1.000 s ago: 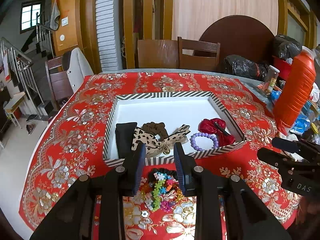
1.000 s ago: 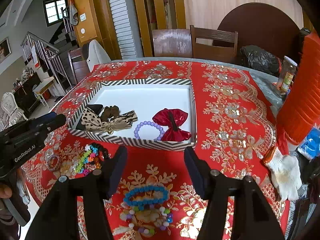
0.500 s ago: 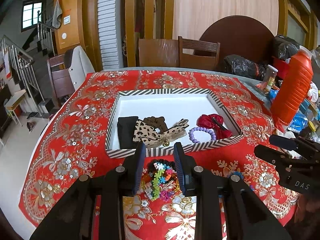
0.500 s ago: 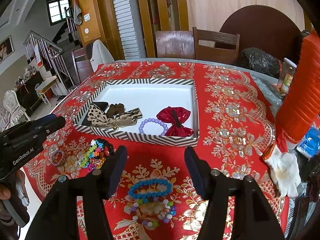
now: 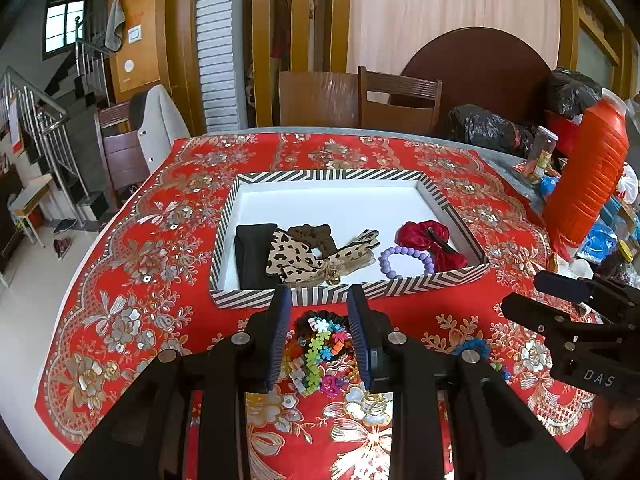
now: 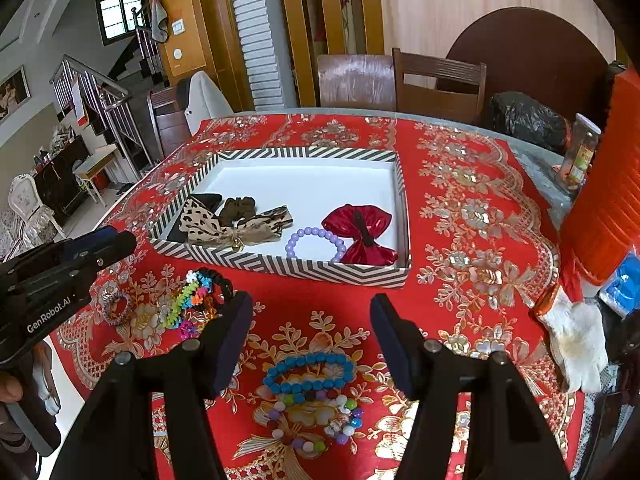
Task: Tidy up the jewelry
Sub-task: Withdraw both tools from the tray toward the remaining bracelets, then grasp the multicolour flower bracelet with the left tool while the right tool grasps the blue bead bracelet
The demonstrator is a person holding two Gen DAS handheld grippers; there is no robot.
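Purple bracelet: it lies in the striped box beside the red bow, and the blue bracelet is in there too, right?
Not quite. The blue bracelet lies outside the striped box, on the tablecloth, as the right wrist view shows. The purple bracelet does lie in the box beside the red bow.

Bow (image 6: pixel 362 230) and bracelet (image 6: pixel 314 240) in tray (image 6: pixel 280 264), bead bracelets (image 6: pixel 310 372) before it.

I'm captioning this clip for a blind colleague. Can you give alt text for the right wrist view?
The right tongs, open and empty, hover over a blue bead bracelet on a red floral tablecloth. Beyond sits a striped tray holding a red bow, a purple bracelet and a leopard bow.
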